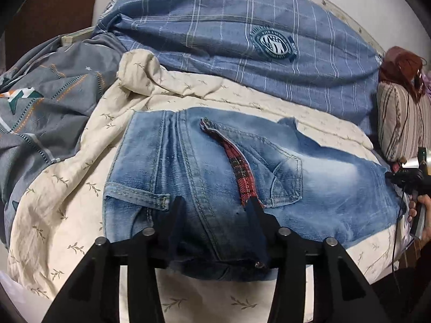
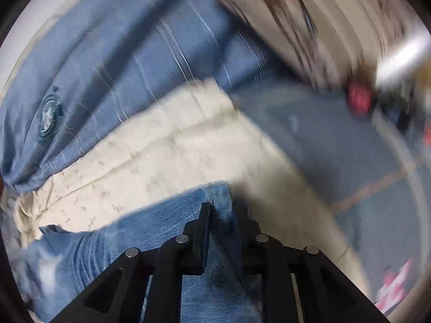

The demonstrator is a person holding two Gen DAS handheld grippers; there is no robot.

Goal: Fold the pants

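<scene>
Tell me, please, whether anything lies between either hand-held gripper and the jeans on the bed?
Nothing visible does. The left hand-held gripper already straddles the waistband of the jeans, and the right hand-held gripper is shut on a fold of their denim. The cream bedsheet lies only beneath them.

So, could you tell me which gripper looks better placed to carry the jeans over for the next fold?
Probably the right gripper: it is shut on a fold of the jeans. The left gripper's jaws stand apart over the waistband, gripping nothing.
</scene>
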